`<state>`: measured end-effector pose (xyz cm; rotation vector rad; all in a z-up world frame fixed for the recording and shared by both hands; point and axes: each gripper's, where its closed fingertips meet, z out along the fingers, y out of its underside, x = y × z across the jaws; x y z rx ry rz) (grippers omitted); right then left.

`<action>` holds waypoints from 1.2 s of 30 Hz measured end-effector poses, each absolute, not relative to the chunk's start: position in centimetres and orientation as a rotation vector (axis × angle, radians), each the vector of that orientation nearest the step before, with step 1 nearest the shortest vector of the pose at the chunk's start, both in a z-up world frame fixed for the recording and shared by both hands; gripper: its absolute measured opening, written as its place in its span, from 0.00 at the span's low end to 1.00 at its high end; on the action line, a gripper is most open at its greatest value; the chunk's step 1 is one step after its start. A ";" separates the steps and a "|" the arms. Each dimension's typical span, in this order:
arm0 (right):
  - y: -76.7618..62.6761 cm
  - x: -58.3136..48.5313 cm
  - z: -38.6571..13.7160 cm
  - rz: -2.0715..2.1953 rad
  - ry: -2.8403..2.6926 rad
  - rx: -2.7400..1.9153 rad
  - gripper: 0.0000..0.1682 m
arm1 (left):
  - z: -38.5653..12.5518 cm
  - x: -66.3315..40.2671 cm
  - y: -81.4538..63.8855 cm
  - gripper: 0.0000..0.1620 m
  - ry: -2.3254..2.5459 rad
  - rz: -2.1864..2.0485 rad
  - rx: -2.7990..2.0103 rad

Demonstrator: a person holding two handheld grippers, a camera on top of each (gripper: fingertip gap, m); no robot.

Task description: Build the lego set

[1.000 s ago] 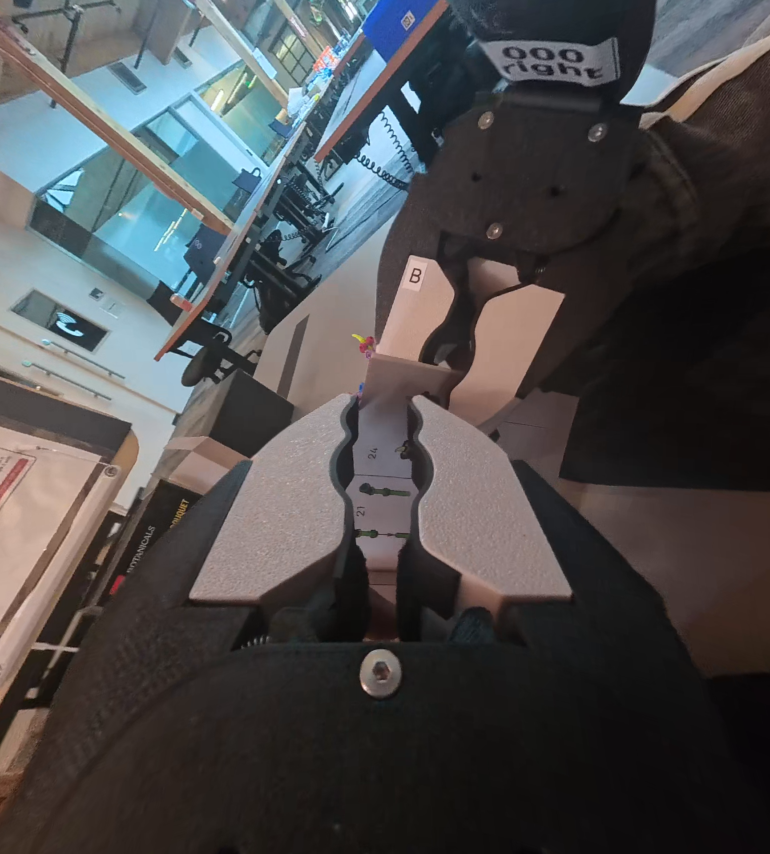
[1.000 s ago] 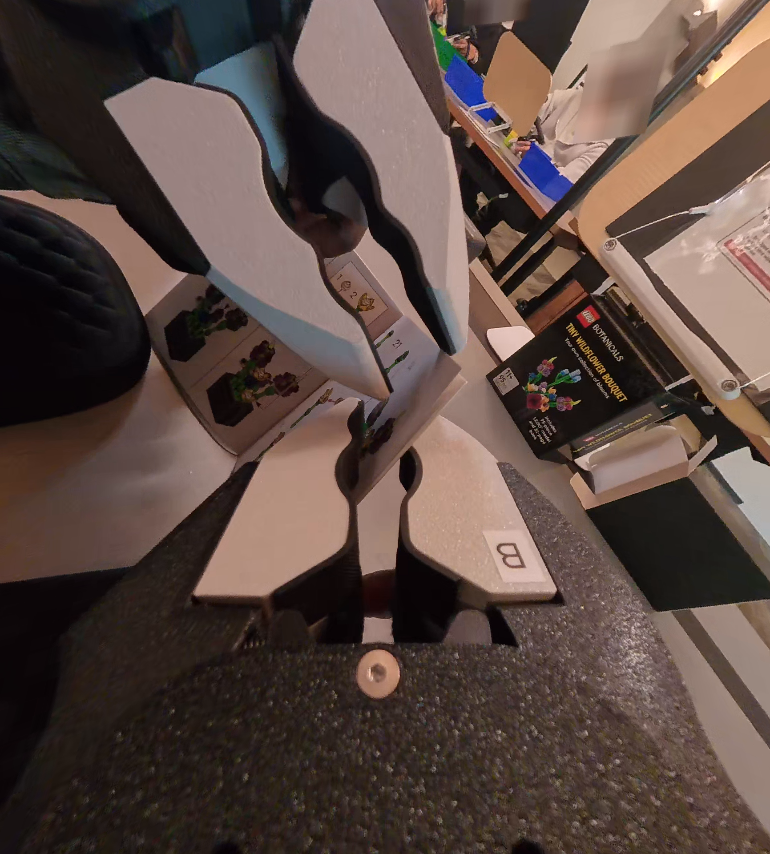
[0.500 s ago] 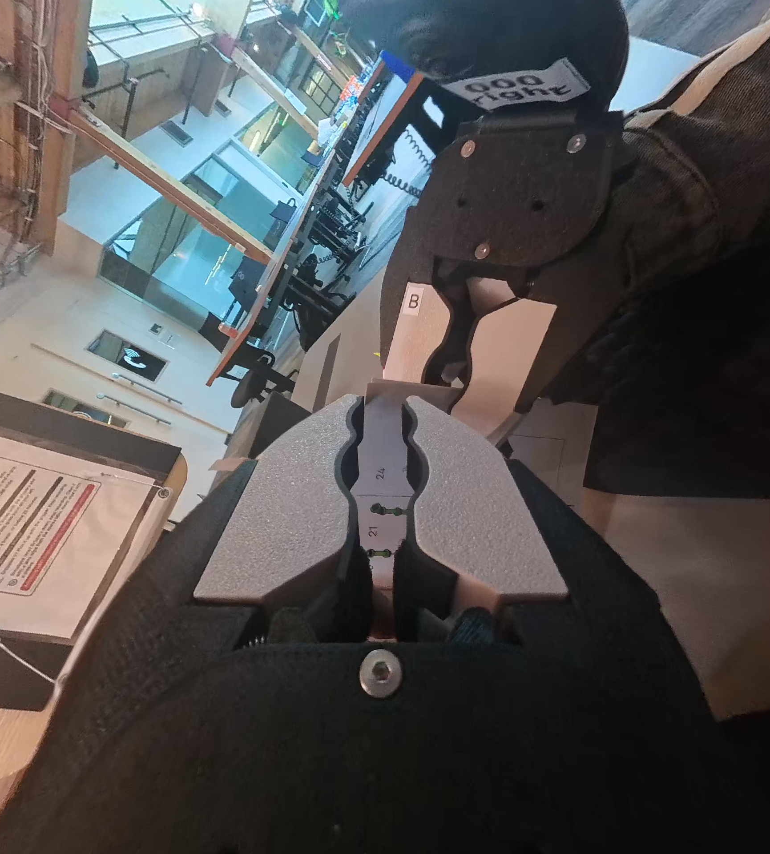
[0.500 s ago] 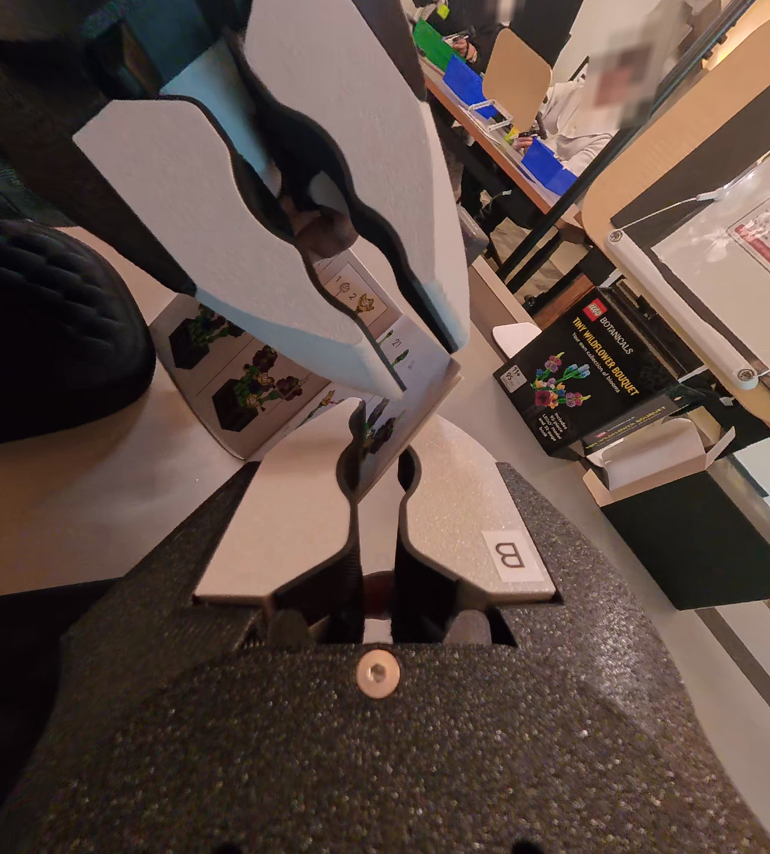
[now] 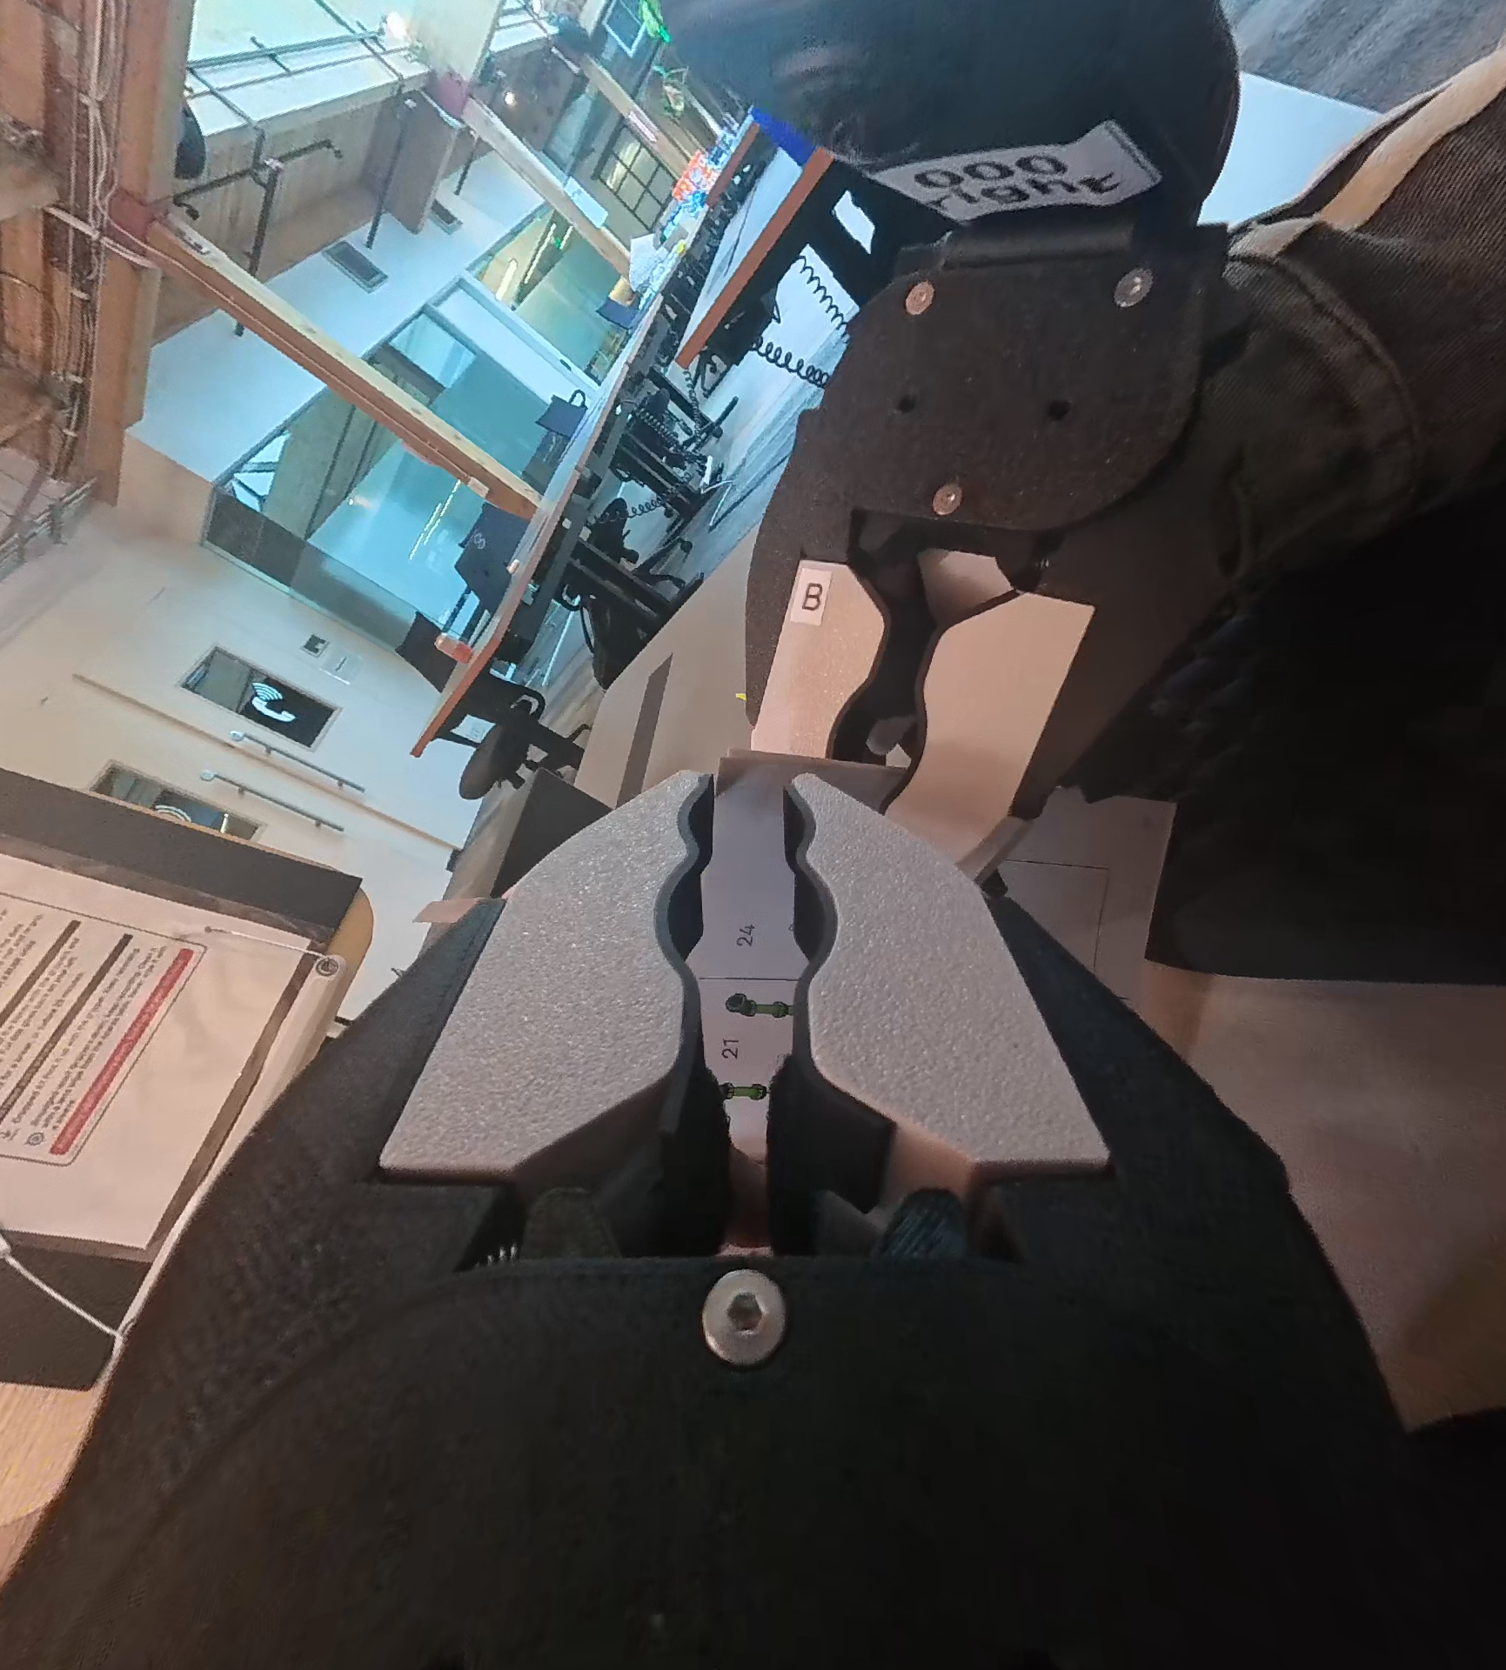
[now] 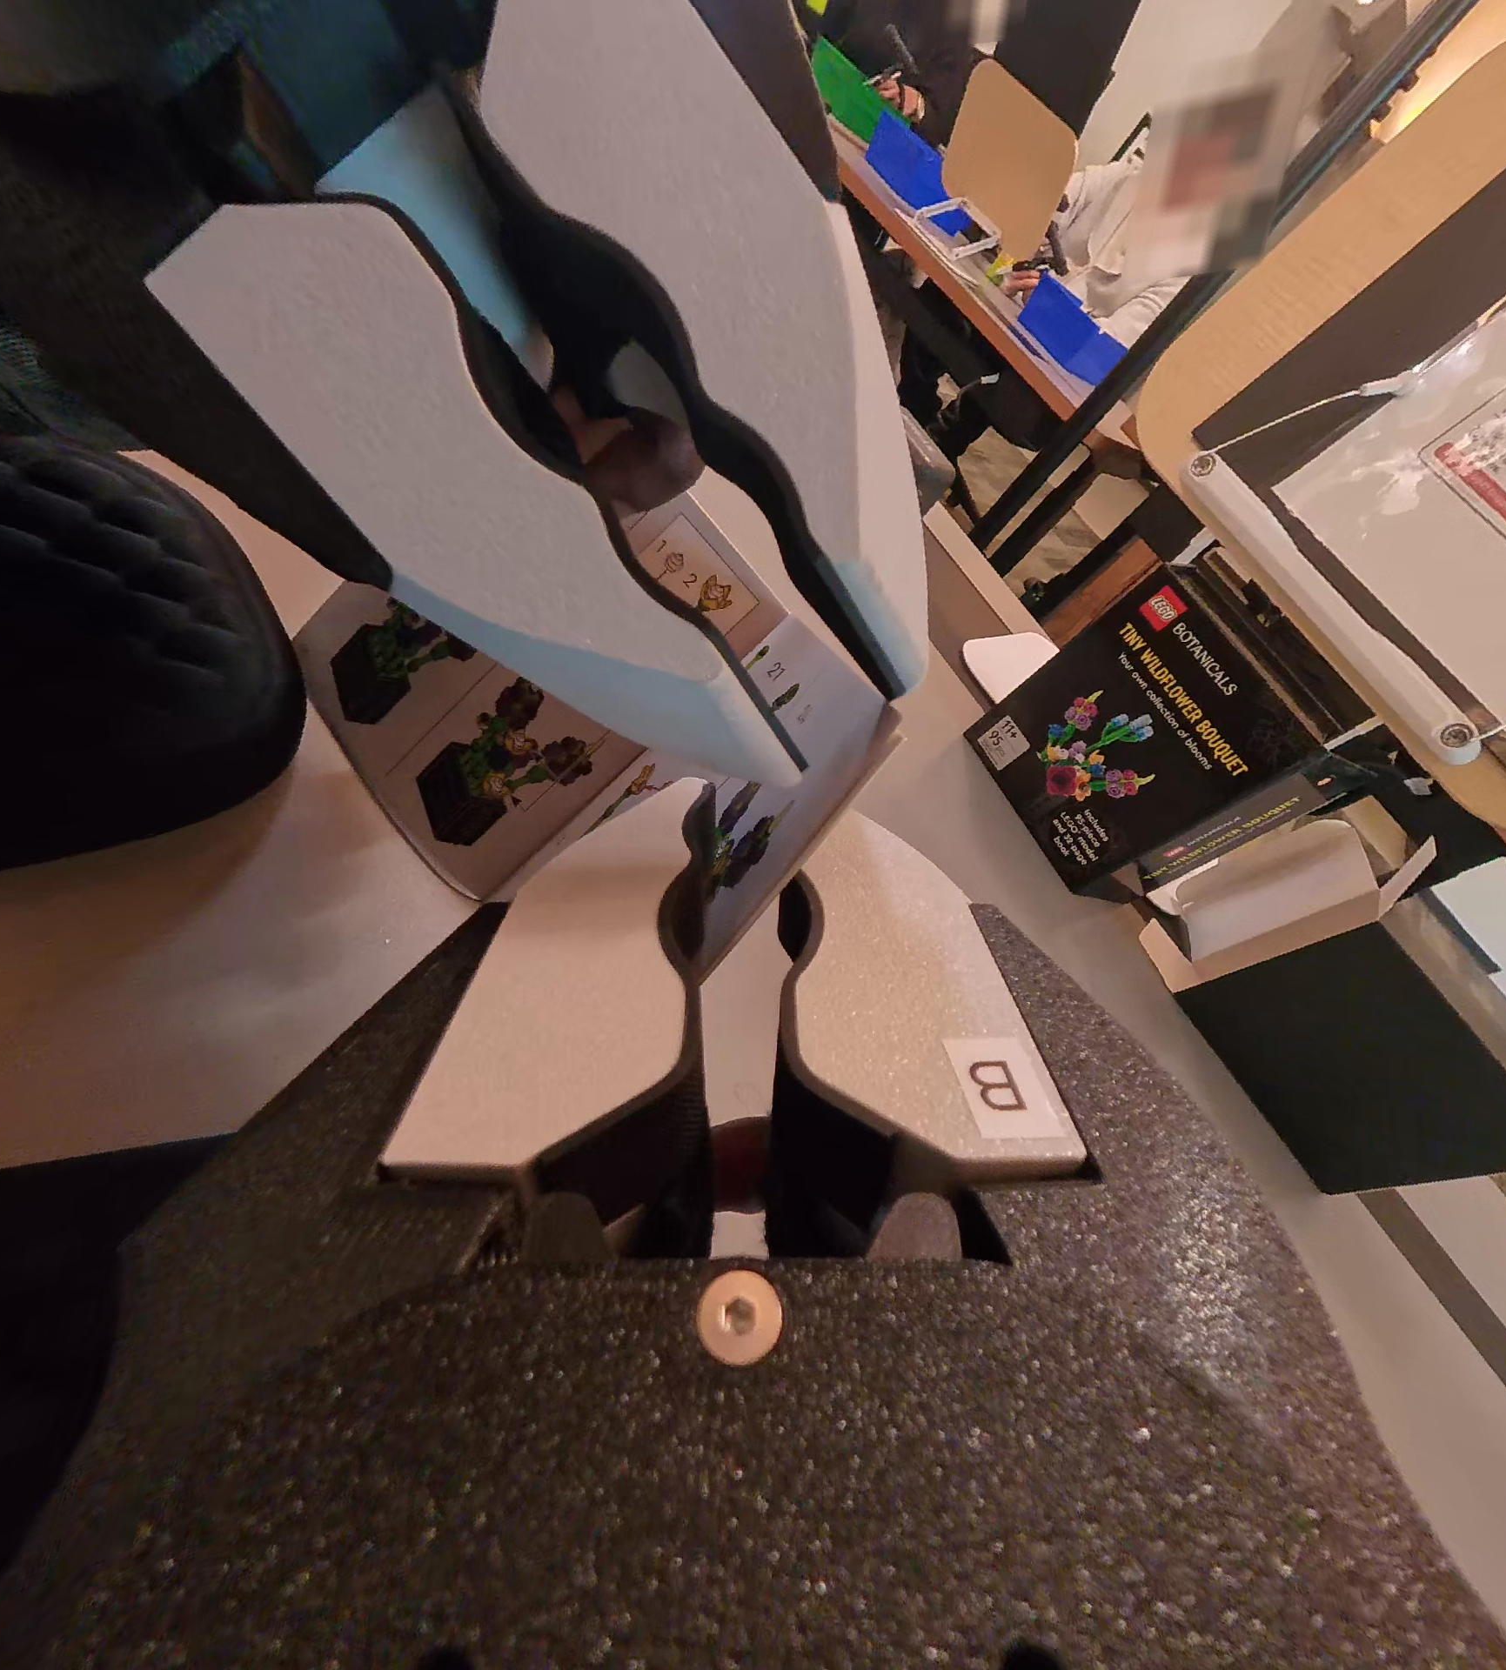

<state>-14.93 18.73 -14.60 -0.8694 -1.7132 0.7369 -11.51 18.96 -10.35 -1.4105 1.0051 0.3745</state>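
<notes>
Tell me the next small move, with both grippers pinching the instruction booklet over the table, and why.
Probably lower the instruction booklet flat onto the table and release. Left gripper and right gripper both clamp its upper page edge, so neither can pick bricks. The set's black box sits open beside it.

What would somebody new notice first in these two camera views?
Both grippers pinch the same instruction booklet, its far part resting on the table: the right gripper at its near corner, the left gripper from above. To the right, a black box printed with flowers lies against a wooden stand.
</notes>
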 end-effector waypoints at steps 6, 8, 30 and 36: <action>18.8 -14.9 -14.6 0.729 -1.713 -0.867 0.07 | -10.3 -11.6 19.0 0.09 1.006 0.379 -1.410; 18.8 -14.9 -14.6 0.729 -1.713 -0.869 0.07 | -10.3 -11.6 19.0 0.09 1.007 0.382 -1.411; 19.0 -14.9 -14.6 0.744 -1.707 -0.886 0.07 | -10.1 -11.8 19.3 0.07 0.999 0.424 -1.394; 19.0 -14.9 -14.6 0.742 -1.707 -0.882 0.07 | -10.1 -11.8 19.3 0.07 0.997 0.426 -1.393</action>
